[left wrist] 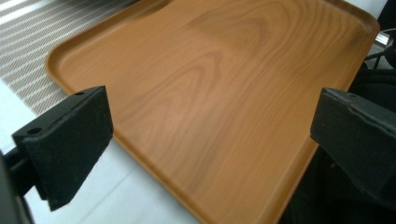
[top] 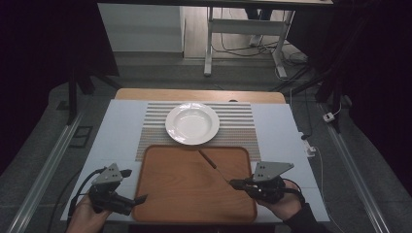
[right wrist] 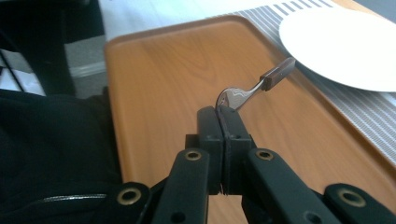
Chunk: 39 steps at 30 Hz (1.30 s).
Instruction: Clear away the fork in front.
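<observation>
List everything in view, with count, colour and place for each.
Tray: one, brown wood, near edge of the table, between the grippers.
Fork: one, steel with dark handle, over the tray, head clamped in the right gripper.
Plate: one, white, on the placemat beyond the tray.
Placemat: one, grey-and-white striped, mid-table.
Table: one, pale top.
Left gripper: black, jaws apart at the tray's left rim.
Right gripper: black, shut on the fork.
</observation>
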Motion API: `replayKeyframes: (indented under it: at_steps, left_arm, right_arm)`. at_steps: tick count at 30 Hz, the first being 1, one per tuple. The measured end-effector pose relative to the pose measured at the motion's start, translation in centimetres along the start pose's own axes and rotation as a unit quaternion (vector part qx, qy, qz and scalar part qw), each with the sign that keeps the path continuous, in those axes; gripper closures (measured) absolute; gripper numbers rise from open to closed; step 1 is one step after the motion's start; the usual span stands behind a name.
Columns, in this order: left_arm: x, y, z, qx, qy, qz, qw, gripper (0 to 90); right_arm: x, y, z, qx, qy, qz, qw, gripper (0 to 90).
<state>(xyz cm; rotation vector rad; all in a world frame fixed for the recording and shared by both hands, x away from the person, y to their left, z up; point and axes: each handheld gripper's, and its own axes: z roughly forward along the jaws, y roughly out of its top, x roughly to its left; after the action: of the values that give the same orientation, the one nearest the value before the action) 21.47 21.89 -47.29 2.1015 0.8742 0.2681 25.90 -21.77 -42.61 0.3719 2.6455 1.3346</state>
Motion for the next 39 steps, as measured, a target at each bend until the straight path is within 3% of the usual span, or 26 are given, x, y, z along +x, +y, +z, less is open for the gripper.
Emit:
replayKeyframes:
  at_steps: [4,5,10,13,15,19,20,21,25,26,27,28,29,30,31,32,33,35,36,37,38,39]
  left_arm:
    - [0.0,0.7,0.8,0.008,-0.011,0.009,0.9999,0.0]
    - [-0.1,1.3,1.5,0.015,-0.016,0.023,0.9995,0.0]
    - [-0.4,2.4,2.7,0.026,-0.030,0.049,0.9980,0.0]
    - [-1.0,3.8,4.3,0.040,-0.039,0.083,0.9950,0.0]
    - [-1.1,4.1,4.6,0.040,-0.044,0.088,0.9944,0.0]
    - [-1.6,5.5,6.1,0.043,-0.072,0.118,0.9894,0.0]
    - [-1.6,5.5,6.1,0.043,-0.072,0.118,0.9894,0.0]
    - [-1.9,6.0,6.7,0.053,-0.080,0.142,0.9852,0.0]
    - [-2.5,6.9,7.9,0.065,-0.099,0.176,0.9772,0.0]
    - [-2.5,6.9,7.9,0.065,-0.099,0.176,0.9772,0.0]
    - [-2.8,7.1,8.3,0.068,-0.104,0.187,0.9744,0.0]
    - [-3.2,7.5,8.8,0.071,-0.113,0.208,0.9689,0.8]
    - [-3.4,7.6,9.0,0.073,-0.117,0.220,0.9658,2.0]
    - [-3.4,7.6,9.0,0.073,-0.117,0.220,0.9658,3.5]
    - [-3.5,7.8,9.2,0.076,-0.118,0.232,0.9624,4.6]
    - [-3.8,8.0,9.5,0.080,-0.125,0.251,0.9564,5.9]
    - [-3.9,8.0,9.6,0.080,-0.131,0.263,0.9526,8.8]
    - [-4.1,8.1,9.7,0.081,-0.137,0.281,0.9466,13.0]
    - [-4.1,8.1,9.7,0.081,-0.137,0.281,0.9466,17.1]
    - [-4.1,8.1,9.6,0.081,-0.142,0.290,0.9430,21.9]
    - [-4.2,8.0,9.5,0.079,-0.146,0.307,0.9372,24.9]
    - [-4.2,8.0,9.5,0.078,-0.155,0.313,0.9337,29.3]
  right_arm:
    - [0.2,0.0,-0.1,-0.013,0.022,0.005,0.9997,89.7]
    - [0.3,0.0,-0.1,-0.015,0.027,0.007,0.9995,89.7]
    - [0.6,0.0,-0.2,-0.026,0.057,0.007,0.9980,89.8]
    - [0.7,0.1,-0.2,-0.030,0.075,0.004,0.9967,89.8]
    - [0.8,0.1,-0.1,-0.032,0.087,0.001,0.9957,89.8]
    - [1.0,0.2,0.1,-0.035,0.109,-0.003,0.9934,89.8]
    - [1.1,0.3,0.2,-0.036,0.116,-0.002,0.9926,89.8]
    - [1.1,0.3,0.2,-0.037,0.123,-0.003,0.9917,89.7]
    - [1.4,0.5,0.5,-0.038,0.145,-0.006,0.9887,89.8]
    - [1.4,0.5,0.5,-0.038,0.145,-0.006,0.9887,89.8]
    - [1.5,0.6,0.6,-0.038,0.159,-0.009,0.9865,89.8]
    - [1.6,0.7,0.7,-0.039,0.165,-0.010,0.9855,89.8]
    - [1.7,0.7,0.8,-0.037,0.172,-0.013,0.9843,89.8]
    - [1.7,0.7,0.8,-0.037,0.172,-0.013,0.9843,89.8]
    - [1.8,0.8,0.9,-0.037,0.183,-0.016,0.9823,89.8]
    - [1.8,0.8,1.0,-0.037,0.188,-0.017,0.9814,89.8]
    - [1.8,0.8,1.0,-0.035,0.191,-0.019,0.9808,89.7]
    - [1.8,0.8,1.0,-0.032,0.198,-0.023,0.9794,89.8]
    - [1.8,0.8,1.0,-0.032,0.198,-0.023,0.9794,89.8]
    - [1.9,0.8,1.1,-0.027,0.204,-0.028,0.9783,89.8]
    - [1.9,0.8,1.2,-0.025,0.207,-0.030,0.9776,89.8]
    - [1.9,0.8,1.2,-0.023,0.211,-0.033,0.9767,89.8]
